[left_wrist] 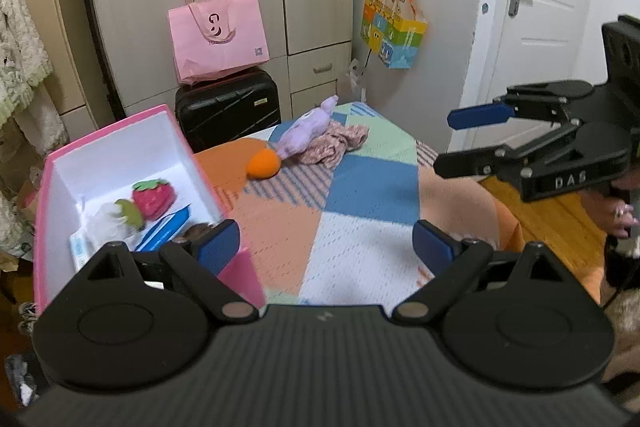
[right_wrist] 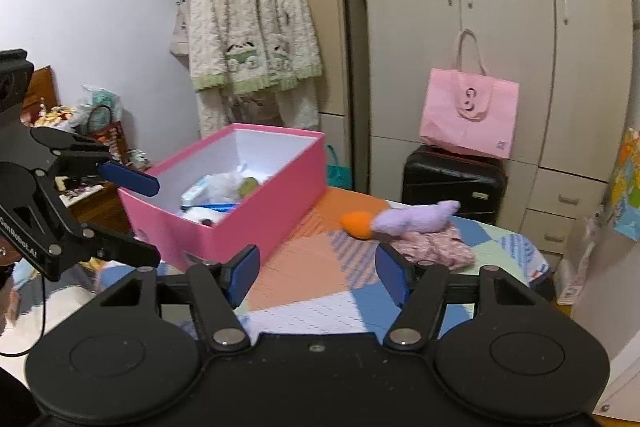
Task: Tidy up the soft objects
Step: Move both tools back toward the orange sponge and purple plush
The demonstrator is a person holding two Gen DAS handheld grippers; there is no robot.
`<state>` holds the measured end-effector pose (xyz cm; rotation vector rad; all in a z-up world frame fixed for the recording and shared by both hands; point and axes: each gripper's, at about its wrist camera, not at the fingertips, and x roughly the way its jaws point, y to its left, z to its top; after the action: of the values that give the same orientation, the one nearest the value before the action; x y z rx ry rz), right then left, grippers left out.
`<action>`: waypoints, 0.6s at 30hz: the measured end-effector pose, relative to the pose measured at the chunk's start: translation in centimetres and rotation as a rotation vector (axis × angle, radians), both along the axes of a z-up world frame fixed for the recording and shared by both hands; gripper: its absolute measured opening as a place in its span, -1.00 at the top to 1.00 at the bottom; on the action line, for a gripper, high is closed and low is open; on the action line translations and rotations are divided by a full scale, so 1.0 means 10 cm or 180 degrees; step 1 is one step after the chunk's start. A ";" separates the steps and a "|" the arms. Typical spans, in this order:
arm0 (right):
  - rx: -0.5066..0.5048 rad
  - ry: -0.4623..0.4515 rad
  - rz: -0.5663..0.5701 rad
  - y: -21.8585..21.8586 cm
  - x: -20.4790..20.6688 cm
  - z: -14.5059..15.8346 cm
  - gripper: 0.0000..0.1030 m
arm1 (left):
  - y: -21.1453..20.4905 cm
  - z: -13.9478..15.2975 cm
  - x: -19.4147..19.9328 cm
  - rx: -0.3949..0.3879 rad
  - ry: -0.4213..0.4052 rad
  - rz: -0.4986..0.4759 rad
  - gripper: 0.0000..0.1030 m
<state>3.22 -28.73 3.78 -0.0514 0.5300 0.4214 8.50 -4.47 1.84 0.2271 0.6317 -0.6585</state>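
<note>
Left wrist view: the left gripper (left_wrist: 326, 247) gapes wide, empty, above a patchwork quilt (left_wrist: 360, 195). A felt strawberry (left_wrist: 154, 198) lies in the pink box (left_wrist: 52, 167). The right gripper (left_wrist: 452, 139), marked "DAS", is open, empty.

Right wrist view: a fuzzy purple plush (right_wrist: 416, 217) and an orange ball (right_wrist: 359, 223) lie on the quilt beside the box.

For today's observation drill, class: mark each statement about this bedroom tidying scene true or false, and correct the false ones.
1. Both the left gripper and right gripper are open and empty. True.
2. The strawberry plush lies on the bed. False: it is inside the pink box.
3. The purple plush rests beside the floral cloth. True.
4. The orange plush is in the box. False: it is on the patchwork bedspread.
</note>
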 end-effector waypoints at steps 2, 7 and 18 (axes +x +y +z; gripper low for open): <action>-0.0027 -0.0010 -0.0037 -0.09 0.04 -0.06 -0.37 | -0.10 -0.05 0.05 -0.0039 -0.0039 0.0019 -0.82; -0.0118 -0.0076 -0.0125 -0.29 0.19 -0.19 -0.49 | -0.37 -0.18 0.16 -0.0045 -0.0317 0.0154 -0.82; -0.0196 -0.0165 -0.0090 -0.67 0.79 -0.53 -0.62 | -0.88 -0.61 0.70 0.0020 -0.0458 0.0493 -0.79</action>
<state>11.14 -35.41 -1.53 -0.1135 0.4919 0.3753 15.49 -13.22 -4.28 0.2269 0.5076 -0.4866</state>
